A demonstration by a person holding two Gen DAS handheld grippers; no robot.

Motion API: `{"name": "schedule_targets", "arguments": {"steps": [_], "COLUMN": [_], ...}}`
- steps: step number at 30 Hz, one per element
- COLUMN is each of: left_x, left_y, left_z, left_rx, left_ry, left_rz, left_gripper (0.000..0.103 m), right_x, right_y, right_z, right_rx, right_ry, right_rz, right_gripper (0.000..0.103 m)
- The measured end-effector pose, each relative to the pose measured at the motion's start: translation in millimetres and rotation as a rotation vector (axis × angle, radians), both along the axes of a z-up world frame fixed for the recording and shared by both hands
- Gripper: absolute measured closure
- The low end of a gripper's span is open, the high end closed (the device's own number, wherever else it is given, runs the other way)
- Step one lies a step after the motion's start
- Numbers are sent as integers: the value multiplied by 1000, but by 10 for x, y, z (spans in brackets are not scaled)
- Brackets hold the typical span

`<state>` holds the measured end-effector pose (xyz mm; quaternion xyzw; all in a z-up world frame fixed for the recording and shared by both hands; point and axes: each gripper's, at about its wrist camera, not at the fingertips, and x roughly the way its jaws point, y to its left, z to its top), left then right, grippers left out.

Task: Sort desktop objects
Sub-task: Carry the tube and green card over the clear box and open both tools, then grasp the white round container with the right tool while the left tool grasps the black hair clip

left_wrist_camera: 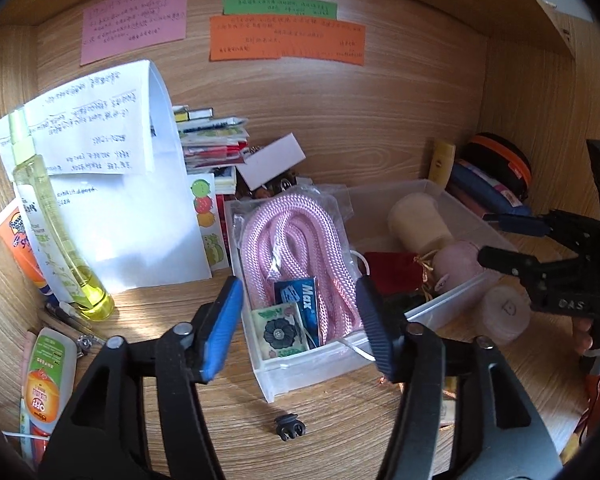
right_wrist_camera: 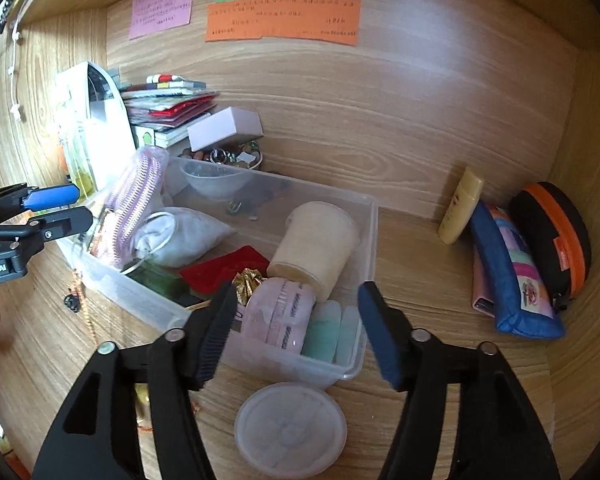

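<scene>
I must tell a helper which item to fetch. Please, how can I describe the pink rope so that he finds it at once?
Look for the clear plastic bin in the middle of the wooden desk. The pink rope lies coiled in a transparent bag at the bin's left end, behind a small blue box. It is the only braided, looped cord there.

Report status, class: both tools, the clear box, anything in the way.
Left tool open, empty. Right tool open, empty. Clear box full, pink rope inside. Round lid lying in front.
</scene>
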<state>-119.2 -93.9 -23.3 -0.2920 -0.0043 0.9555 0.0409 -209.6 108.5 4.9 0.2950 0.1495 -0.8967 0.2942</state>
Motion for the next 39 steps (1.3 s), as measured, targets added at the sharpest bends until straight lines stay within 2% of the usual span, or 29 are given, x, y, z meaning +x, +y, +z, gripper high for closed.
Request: {"name": "schedule_targets", "arguments": {"steps": [4, 11, 18, 26, 32, 39], "left_x": [53, 249, 406, 534, 580, 544], "left_y": [29, 216, 293, 197, -3, -14], "left_z": [19, 55, 91, -45, -353, -550], "left_rx": [-20, -88, -114, -136, -155, -168], "left_ry": [-3, 14, 24, -28, -147, -220], "left_rz": [18, 17, 11, 49, 87, 65], "left_gripper": [33, 7, 3, 3, 3, 3], "right_x": [83, 191, 241, 290, 307, 286], "right_y": [120, 320, 475, 608, 700, 759], "right_z": [59, 67, -19, -230, -390, -440], "right_rx": [-24, -24, -40, -16, 40, 5], "right_ry": [4, -16, -69, -120, -142, -190], "right_rz": [-7, -36, -63, -103, -129, -118], "right_gripper": [28, 22, 22, 22, 22, 21]}}
